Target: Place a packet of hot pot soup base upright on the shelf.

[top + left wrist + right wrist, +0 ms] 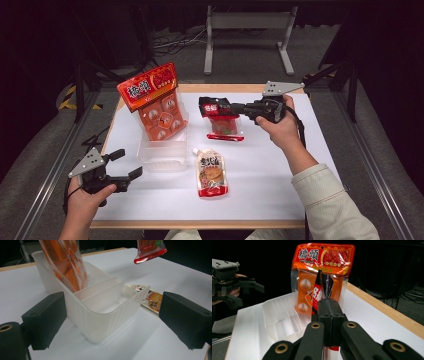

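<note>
My right gripper [236,108] is shut on the top edge of a black and red snack packet [220,119], which hangs above the white table [280,170]. In the right gripper view the shut jaws [329,312] pinch the packet's crumpled top [324,287]. My left gripper [129,163] is open near the front left corner, with nothing between its jaws. It points at a clear plastic bin [100,322] with dividers. A tall orange bag [152,100] stands in the bin's far compartment. The held packet's lower edge [148,251] shows above the table beyond the bin.
A flat sauce pouch [211,174] lies on the table just right of the bin [162,160]. The bin's near compartments [110,305] are empty. The table's wooden rim [200,88] runs along the far edge, with a metal stand [247,30] on the floor beyond.
</note>
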`<state>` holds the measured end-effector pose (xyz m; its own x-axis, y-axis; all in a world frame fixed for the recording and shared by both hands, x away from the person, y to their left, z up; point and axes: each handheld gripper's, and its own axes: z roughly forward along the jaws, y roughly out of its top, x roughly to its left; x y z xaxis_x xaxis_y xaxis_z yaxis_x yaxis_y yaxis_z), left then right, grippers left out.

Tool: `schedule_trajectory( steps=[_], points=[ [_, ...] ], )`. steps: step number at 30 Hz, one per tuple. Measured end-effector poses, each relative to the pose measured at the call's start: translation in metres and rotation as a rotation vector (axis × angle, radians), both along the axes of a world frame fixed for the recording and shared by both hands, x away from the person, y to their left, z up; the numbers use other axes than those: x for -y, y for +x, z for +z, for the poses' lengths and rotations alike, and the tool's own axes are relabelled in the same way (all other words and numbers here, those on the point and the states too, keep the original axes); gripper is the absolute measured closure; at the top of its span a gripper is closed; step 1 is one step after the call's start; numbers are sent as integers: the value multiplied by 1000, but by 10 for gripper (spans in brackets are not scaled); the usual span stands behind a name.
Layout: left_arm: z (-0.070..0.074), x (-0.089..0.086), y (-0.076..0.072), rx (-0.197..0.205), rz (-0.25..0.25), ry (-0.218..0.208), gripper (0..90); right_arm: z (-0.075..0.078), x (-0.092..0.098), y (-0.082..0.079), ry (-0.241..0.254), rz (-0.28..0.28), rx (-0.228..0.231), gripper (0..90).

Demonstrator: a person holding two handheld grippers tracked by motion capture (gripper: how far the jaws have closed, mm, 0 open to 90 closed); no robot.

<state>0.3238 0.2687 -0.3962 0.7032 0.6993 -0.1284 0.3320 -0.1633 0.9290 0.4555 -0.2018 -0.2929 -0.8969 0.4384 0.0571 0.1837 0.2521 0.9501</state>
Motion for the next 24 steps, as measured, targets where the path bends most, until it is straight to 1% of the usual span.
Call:
schedule_trajectory(
  steps=[5,7,9,12,17,21,24],
  points=[
    [0,-1,1,1,5,-1,81,4,-9,-1,9,16,10,900],
    [-1,-2,2,-5,8,3,80,5,-13,-2,12,22,14,900],
    [-2,-3,2,-9,10,-3,79,6,-17,-3,13,29,17,900],
    [-2,-3,2,-11,11,-2,77,7,-25,-4,17,43,21,900],
    [-2,-3,1,-8,8,3,77,10,-35,-5,21,65,32,900],
    [-2,-6,-2,-14,20,-1,77,11,-44,-6,28,81,40,900],
    [-2,-7,-3,-11,25,-1,76,12,-51,-5,28,91,41,900]
  ],
)
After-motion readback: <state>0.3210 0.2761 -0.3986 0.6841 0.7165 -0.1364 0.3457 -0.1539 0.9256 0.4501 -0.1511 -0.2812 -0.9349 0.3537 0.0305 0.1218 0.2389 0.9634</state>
